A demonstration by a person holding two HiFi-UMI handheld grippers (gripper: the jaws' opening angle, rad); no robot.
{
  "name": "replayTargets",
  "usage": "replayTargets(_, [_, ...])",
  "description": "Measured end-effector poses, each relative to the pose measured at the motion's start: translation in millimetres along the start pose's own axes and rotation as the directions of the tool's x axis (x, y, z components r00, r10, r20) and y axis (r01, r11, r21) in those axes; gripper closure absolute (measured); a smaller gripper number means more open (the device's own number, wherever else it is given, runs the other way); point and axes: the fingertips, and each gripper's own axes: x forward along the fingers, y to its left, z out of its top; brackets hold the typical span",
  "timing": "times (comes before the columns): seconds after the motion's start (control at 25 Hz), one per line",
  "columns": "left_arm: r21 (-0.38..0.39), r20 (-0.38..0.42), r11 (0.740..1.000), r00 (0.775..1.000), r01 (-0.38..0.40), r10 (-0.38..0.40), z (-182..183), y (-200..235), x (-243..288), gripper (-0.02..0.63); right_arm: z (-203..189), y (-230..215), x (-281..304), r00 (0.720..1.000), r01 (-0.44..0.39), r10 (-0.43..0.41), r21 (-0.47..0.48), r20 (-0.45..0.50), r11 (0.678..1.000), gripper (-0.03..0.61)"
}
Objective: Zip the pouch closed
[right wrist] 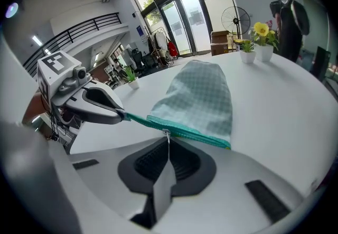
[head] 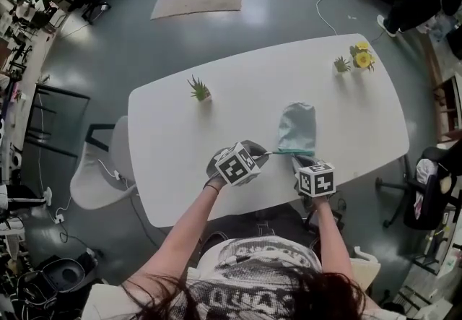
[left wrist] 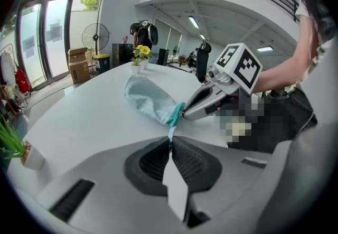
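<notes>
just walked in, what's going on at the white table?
A person is working on a light green checked pouch lying on the white table, with a handheld gripper in each hand. The left claw is shut on the teal zipper tail at one end of the opening, holding it taut. The right claw is shut on the zipper pull, near that same end. How much is already zipped can't be told.

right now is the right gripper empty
No, in the right gripper view the right gripper has its jaws shut on the zipper pull at the teal edge of the pouch.
</notes>
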Motion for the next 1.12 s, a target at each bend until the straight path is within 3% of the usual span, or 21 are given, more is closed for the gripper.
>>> replayTargets(0.64, [-0.017,-0.035,0.998,0.998,-0.056,0.055,-17.0,27.9,-11.4,0.592,-2.4,-53.7,-7.8,0.995,0.096,-0.095,0.053,-0.015,0.994,0.566])
replayTargets(0.8, [-0.023,-0.049,0.997,0.996,-0.071,0.07,-21.6,30.5,-7.4,0.592,-0.3,-54.4,-6.0,0.994,0.105,-0.104,0.03,-0.013,0.994,0.566])
replayTargets(1.12, [0.042,-0.137,0.991,0.982,-0.124,0.129,-46.5,21.0,7.2,0.589,-0.3,-46.4,0.2,0.993,0.12,-0.121,-0.049,-0.019,0.992,0.571])
